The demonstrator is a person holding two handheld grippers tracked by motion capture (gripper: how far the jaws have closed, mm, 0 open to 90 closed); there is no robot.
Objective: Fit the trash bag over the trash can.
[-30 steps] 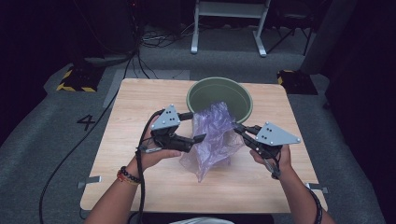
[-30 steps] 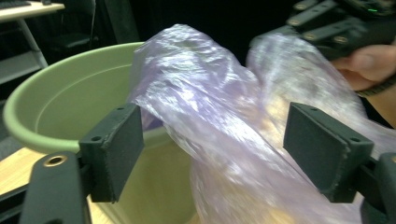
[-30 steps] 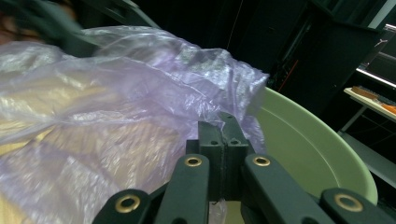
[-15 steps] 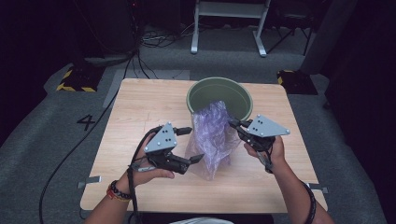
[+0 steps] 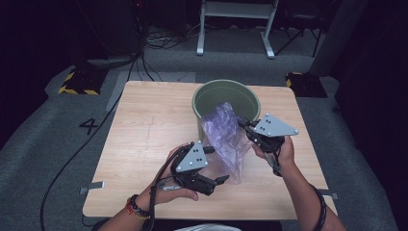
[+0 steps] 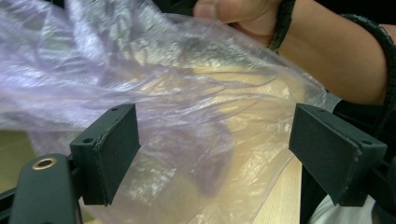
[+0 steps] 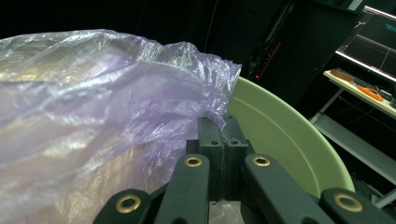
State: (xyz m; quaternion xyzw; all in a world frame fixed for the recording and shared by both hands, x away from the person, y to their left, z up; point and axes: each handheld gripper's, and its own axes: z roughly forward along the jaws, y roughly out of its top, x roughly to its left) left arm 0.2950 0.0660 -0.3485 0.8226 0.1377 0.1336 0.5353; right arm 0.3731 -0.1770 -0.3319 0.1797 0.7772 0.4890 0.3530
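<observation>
Near the far middle of the table [image 5: 144, 125], a thin, crinkled, see-through purple plastic bag [image 5: 226, 139] hangs slantwise, its long axis running from the green bin's [image 5: 211, 94] rim down toward the person. The right claw [image 5: 242, 122] pinches its upper edge tight. The left claw [image 5: 222, 180] gapes wide at its lower end, gripping nothing.

Bag [image 6: 187, 140] cut off by frame edges — bucket [image 5: 226, 96] front rim hidden behind it.
</observation>
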